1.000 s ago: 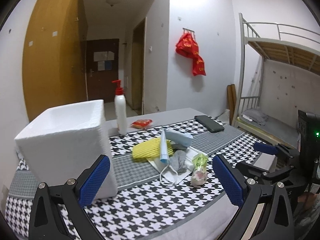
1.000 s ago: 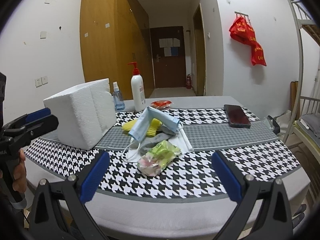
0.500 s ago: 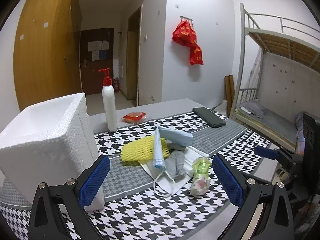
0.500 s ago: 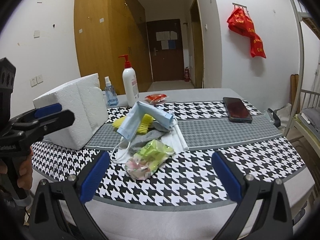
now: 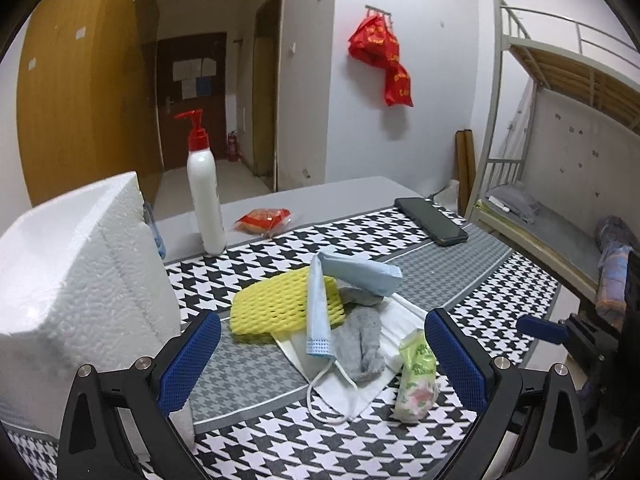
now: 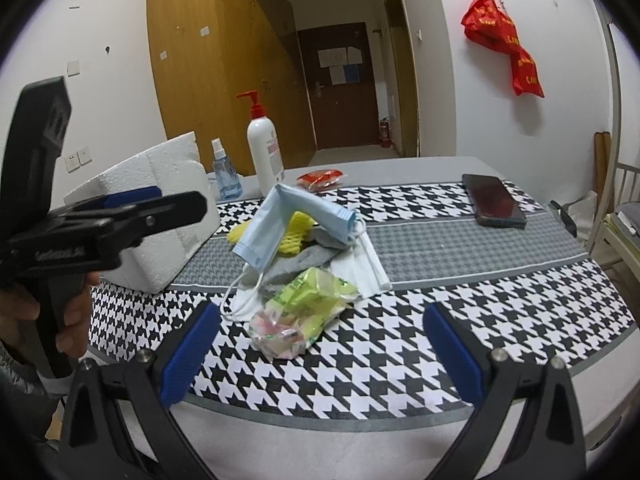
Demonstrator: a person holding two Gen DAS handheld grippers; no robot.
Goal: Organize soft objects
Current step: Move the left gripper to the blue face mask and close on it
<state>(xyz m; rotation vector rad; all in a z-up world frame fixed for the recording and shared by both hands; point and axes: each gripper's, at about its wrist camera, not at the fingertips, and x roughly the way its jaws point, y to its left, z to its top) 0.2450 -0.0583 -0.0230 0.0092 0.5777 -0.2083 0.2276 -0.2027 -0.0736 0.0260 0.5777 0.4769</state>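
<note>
A: Both spread wide, empty: left hand-held gripper point(image 5: 322, 354), right hand-held gripper point(image 6: 322, 344). Soft pile mid-tabletop point(image 6: 460, 344), beside foam box point(image 5: 72, 280).

B: Suggest pinching blue mask point(image 5: 320, 312) first; it lies topmost, avoiding ear loops.

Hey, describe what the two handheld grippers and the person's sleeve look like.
Both the left gripper and the right gripper have black angular frames with silver bolts and jaws faced with blue textured pads. Seen from the right wrist view, the left gripper is black with a pistol-style handle and faint lettering. The sleeve at the hand is dark and shiny.
</note>
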